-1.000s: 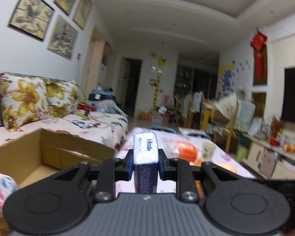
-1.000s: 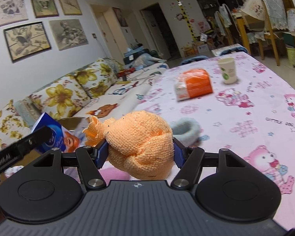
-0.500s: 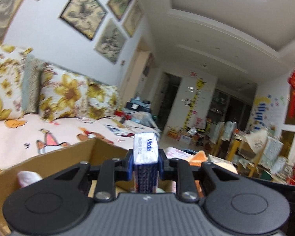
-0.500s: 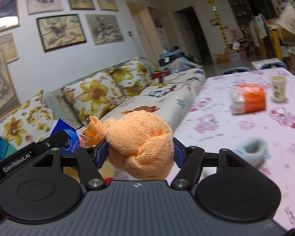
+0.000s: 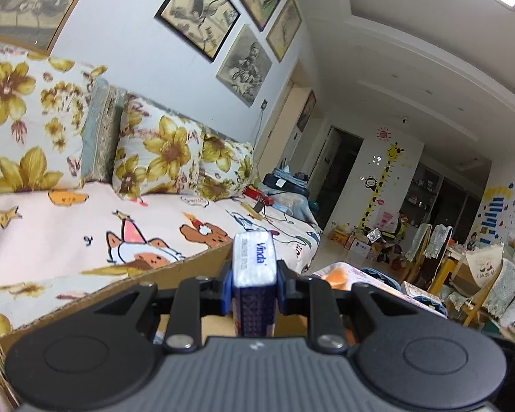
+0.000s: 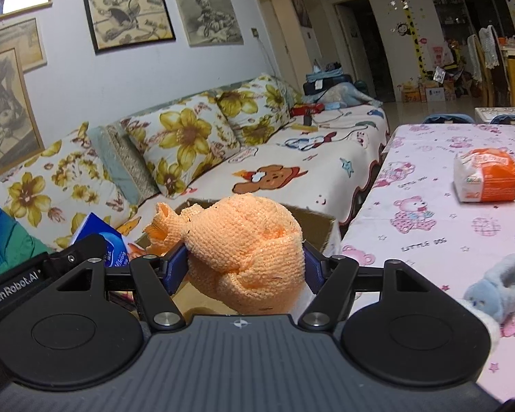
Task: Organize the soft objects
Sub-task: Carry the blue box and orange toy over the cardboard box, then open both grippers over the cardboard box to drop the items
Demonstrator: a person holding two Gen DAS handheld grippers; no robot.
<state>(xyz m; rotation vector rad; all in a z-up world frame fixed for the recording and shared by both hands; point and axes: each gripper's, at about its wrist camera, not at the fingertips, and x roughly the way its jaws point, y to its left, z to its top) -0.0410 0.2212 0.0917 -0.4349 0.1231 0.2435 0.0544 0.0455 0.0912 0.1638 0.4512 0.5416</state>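
Carrying two soft things to the brown cardboard box (image 6: 319,226).
My left tool (image 5: 254,283) grips the blue tissue pack (image 5: 254,264); my right tool (image 6: 245,262), jaws just widening, cradles the orange knitted cloth ball (image 6: 247,250); next I release over the box.

Left gripper (image 5: 254,286) clamped on a blue tissue pack (image 5: 254,267), pack upright between the pads, white end face with blue lettering turned to the camera. Cardboard box (image 5: 175,271) directly beyond the fingers, its far wall in view. Sofa (image 5: 68,226) behind the box, cartoon-print cover, flowered cushions (image 5: 161,158) along the back. Framed pictures (image 5: 197,10) on the wall above. Orange packet (image 5: 338,274) partly visible right of the fingers.
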